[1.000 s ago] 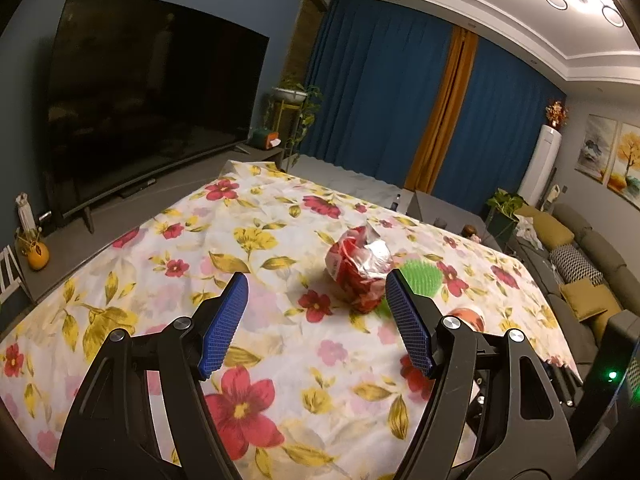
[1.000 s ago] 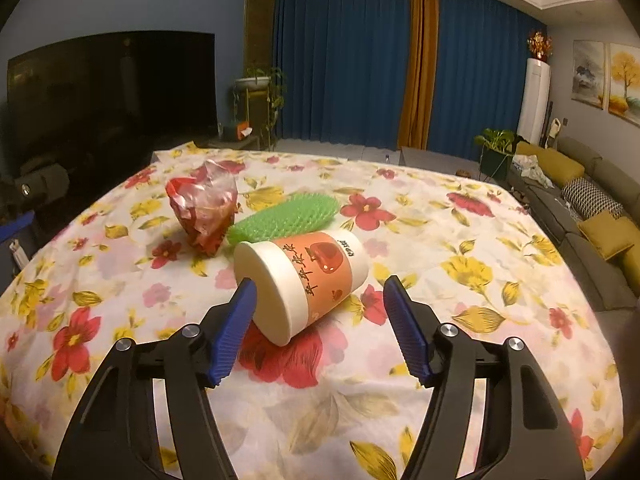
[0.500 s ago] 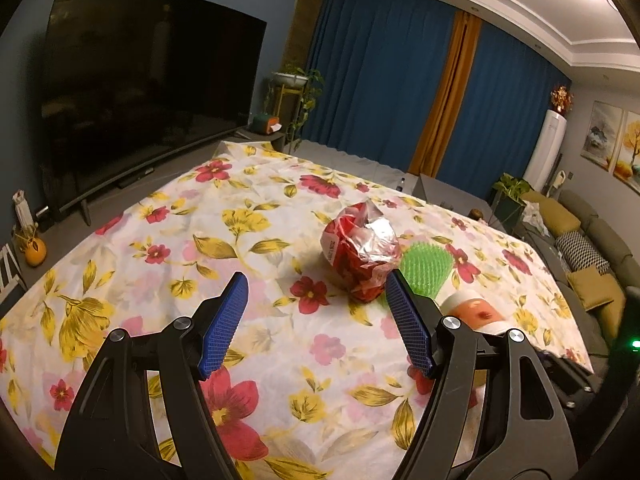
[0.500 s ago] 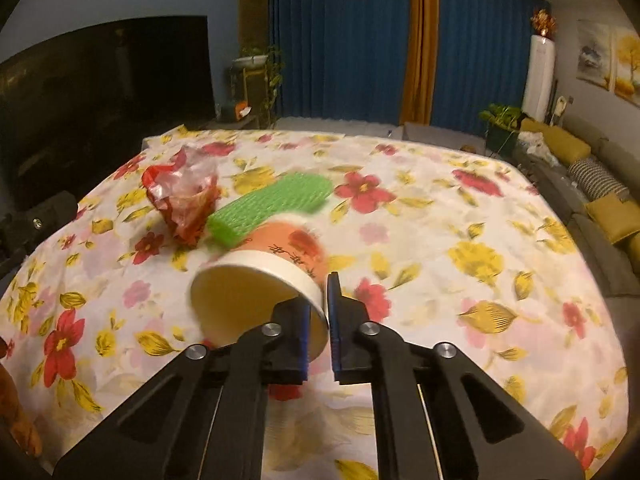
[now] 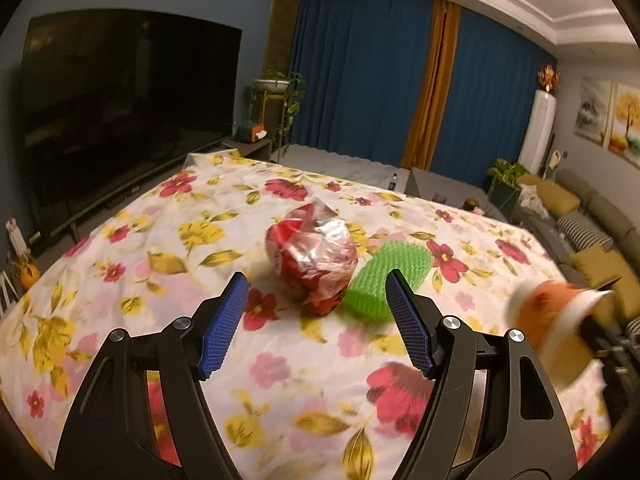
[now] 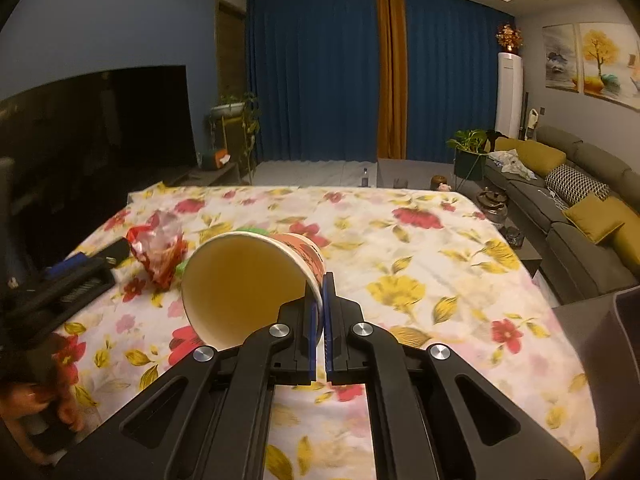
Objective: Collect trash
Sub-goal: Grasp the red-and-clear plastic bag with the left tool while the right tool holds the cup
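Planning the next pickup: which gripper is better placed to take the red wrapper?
Left. The left gripper is open and lined up with the red wrapper just ahead of it. The right gripper is shut on the paper cup.

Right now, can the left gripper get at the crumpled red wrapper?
Probably yes: the left gripper is open, the crumpled red wrapper lies just ahead of its fingers, nothing between. The green foam net touches its right side.

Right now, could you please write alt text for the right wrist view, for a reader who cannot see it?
The right hand-held gripper is shut on the rim of an orange paper cup, held with its empty mouth toward the camera above a floral tablecloth. A crumpled red snack bag lies at left, with the left hand-held gripper near it.
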